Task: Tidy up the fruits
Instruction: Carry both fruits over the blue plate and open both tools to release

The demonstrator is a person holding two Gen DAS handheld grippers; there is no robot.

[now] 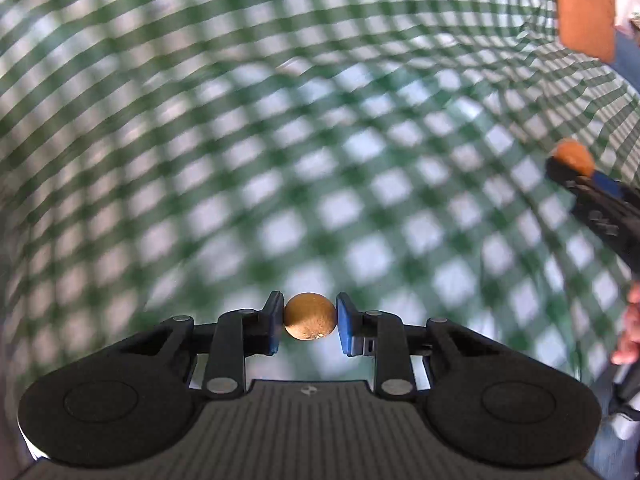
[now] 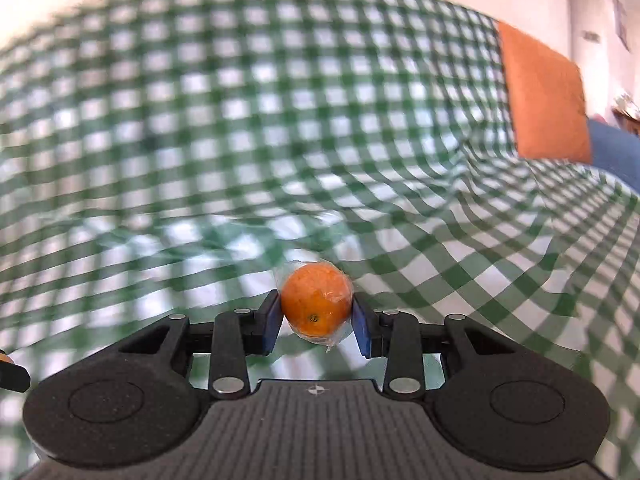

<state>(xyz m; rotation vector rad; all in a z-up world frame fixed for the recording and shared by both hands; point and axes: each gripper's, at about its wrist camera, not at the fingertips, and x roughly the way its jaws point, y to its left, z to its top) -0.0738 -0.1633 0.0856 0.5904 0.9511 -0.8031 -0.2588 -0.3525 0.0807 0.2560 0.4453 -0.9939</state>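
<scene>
Hand-held gripper on the left (image 1: pixel 310 322) is pinching a small brownish-gold fruit (image 1: pixel 309 316), the two blue pads (image 1: pixel 274 322) pressed against its left and right sides. Seen from that wrist, the fruit sits right at the fingertips, centred between them and clear of the green checked cloth (image 1: pixel 280 140) below, which is smeared with blur. It is round, so it has no long axis to line up. Off at the right edge of this view the other hand-held gripper (image 1: pixel 570 164) shows with something orange at its tip, and a person's fingers (image 1: pixel 630 328) lower down. An orange rectangular thing (image 1: pixel 586 8) lies at the far top right corner.

From the right wrist, the right hand-held gripper (image 2: pixel 316 322) is clamped on a small orange (image 2: pixel 316 300) wrapped in clear film, pads touching both flanks, stem end facing the camera. The fruit is lifted off the cloth. No bowl, tray or basket shows in either view, so I'd guess both fruits have yet to find their place; the orange rectangular thing (image 2: pixel 544 100) sits up and to the right, nearer the right hand than the left, and whether it is the target I cannot tell
</scene>
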